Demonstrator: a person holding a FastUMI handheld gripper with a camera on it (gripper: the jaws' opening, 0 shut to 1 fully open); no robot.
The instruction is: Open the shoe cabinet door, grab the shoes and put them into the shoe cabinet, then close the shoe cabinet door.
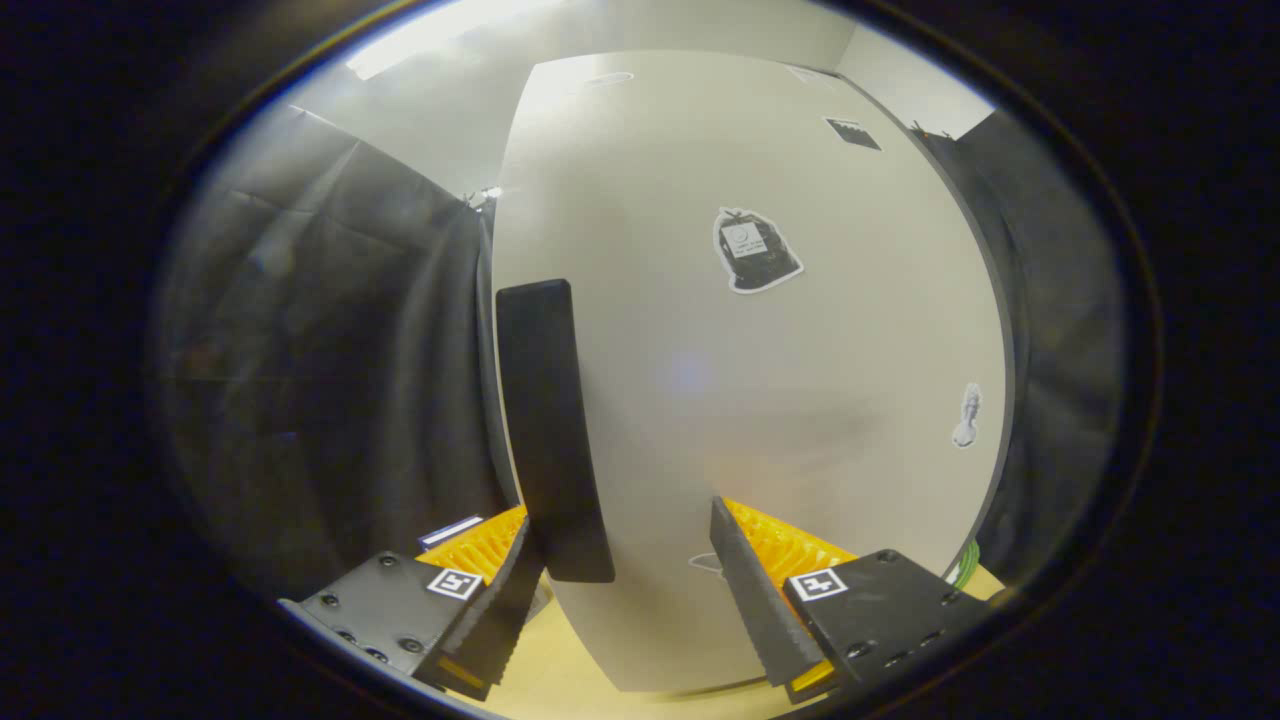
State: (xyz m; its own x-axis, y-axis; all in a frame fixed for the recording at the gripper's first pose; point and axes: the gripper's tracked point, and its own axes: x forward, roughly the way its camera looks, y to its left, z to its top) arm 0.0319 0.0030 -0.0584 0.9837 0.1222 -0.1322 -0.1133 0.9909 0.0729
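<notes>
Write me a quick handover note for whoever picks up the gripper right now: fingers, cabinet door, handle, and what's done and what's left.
Gripper: open, fingers spread, pressing on nothing.
Handle: a dark upright bar near one edge of the door, its lower end just inside one finger; whether they touch cannot be told.
Door: pale, close ahead, looks shut; stickers on its face.
Shoes: not placed as far as this view tells.
Done: gripper brought up to the handle.
Left: likely shift so the handle sits between the fingers, close on it, pull the door open, put the shoes in, shut the door.
</notes>
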